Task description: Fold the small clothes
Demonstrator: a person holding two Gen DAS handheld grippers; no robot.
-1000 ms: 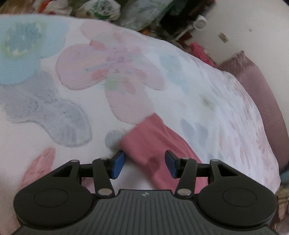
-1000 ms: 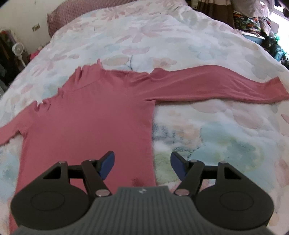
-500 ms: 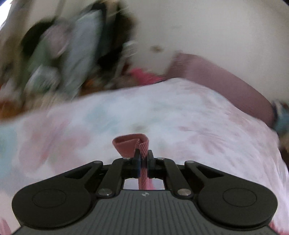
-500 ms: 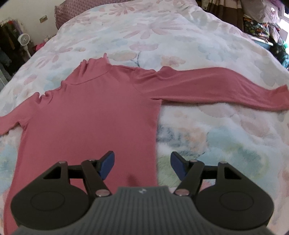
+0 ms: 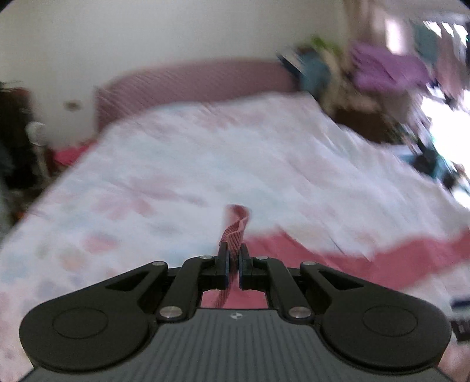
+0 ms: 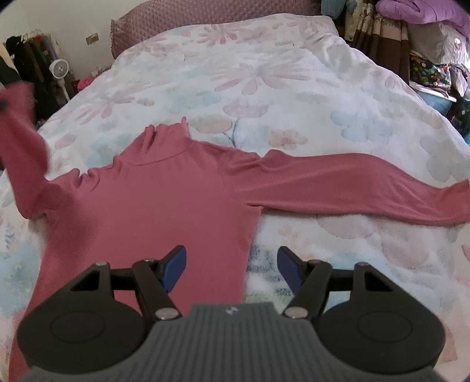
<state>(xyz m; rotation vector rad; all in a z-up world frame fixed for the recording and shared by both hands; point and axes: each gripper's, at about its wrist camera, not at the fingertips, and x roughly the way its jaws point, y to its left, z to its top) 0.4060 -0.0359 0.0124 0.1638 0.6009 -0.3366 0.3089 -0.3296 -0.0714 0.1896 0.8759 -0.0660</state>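
while the left gripper (image 5: pixel 233 264) is clamped on the cuff (image 5: pixel 235 232) of the pink top (image 6: pixel 164 211), lifting that sleeve off the floral bedspread (image 6: pixel 264 88), the right gripper (image 6: pixel 232 264) hovers wide apart and empty above the top's hem.

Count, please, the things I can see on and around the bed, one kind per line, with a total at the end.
Pink turtleneck tops: 1
Floral duvets: 1
Mauve pillows at the head of the bed: 1
White fans on the floor: 1
Handheld tools: 2, the left tool shut on the top's sleeve cuff, the right tool open
Total: 6
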